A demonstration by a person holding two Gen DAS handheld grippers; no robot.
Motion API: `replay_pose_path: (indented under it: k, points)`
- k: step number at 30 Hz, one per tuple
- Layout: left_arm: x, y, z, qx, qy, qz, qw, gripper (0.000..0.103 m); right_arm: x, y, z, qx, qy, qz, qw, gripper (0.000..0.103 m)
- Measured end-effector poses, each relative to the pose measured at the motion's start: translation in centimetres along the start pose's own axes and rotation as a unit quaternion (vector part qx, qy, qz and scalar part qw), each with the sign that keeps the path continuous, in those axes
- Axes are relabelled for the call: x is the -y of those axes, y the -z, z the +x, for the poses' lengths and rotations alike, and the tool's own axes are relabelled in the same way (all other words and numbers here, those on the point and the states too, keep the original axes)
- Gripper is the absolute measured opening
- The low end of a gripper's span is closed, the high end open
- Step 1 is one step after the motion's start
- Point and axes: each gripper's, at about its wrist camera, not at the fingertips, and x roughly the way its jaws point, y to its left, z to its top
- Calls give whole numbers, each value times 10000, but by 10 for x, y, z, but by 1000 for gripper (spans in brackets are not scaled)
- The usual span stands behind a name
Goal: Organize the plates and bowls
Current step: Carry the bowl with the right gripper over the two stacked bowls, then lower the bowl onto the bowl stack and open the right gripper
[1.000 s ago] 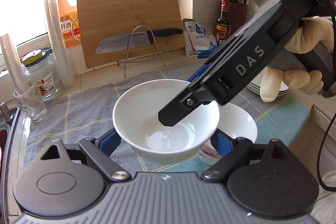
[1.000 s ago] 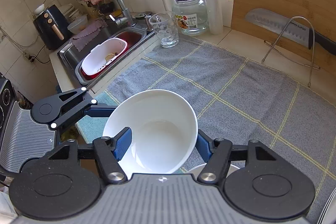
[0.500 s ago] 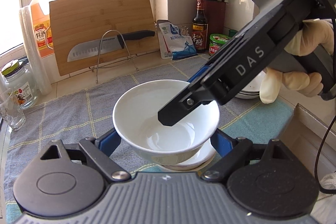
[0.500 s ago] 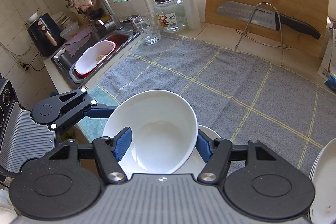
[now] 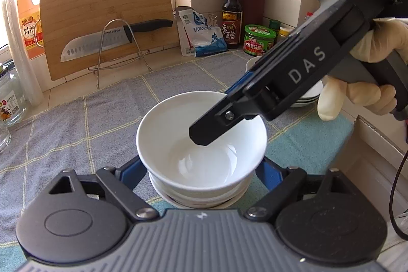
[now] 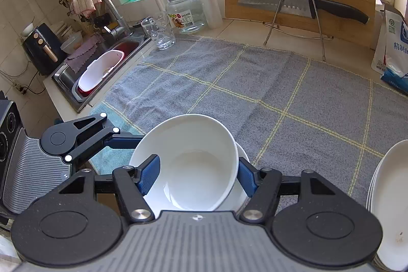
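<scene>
A white bowl (image 5: 201, 142) sits just over a second white bowl (image 5: 201, 198) on the grey checked towel. It also shows in the right wrist view (image 6: 188, 159), with the lower bowl's rim (image 6: 242, 193) beneath it. My right gripper (image 6: 197, 175) is shut on the upper bowl's rim, one finger inside and one outside. My left gripper (image 5: 201, 170) brackets the bowl's sides with its blue pads (image 5: 132, 172); contact is unclear. A stack of white plates (image 6: 387, 203) lies at the right.
A cutting board (image 5: 107, 17) and knife on a wire stand (image 5: 119, 42) stand at the back. A salt bag, vinegar bottle (image 5: 231, 17) and jar are back right. A glass (image 6: 158, 32), jar and sink (image 6: 102, 70) are at the left.
Both grippers carried the bowl to the right and lowered it over the second bowl; the plate stack has come into the right wrist view.
</scene>
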Motion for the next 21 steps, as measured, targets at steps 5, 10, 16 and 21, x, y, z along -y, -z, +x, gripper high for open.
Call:
replay_pose_path:
  k: [5,10,16,21]
  points:
    - [-1,1,4,-61,-11,15,10000,91,4,0,4,-22,-30,38,10000,71]
    - [-3,1,8,-121,-5,-20,9999,91,5,1,7,-41,-29,17,10000,71]
    - [-4,3,9,-149,37,-51,9999,92,5,1,8,-31,-21,3,10000,71]
    - [-6,3,12,-166,122,-79,9998,95,9,2,7,75,-41,-7,10000,87]
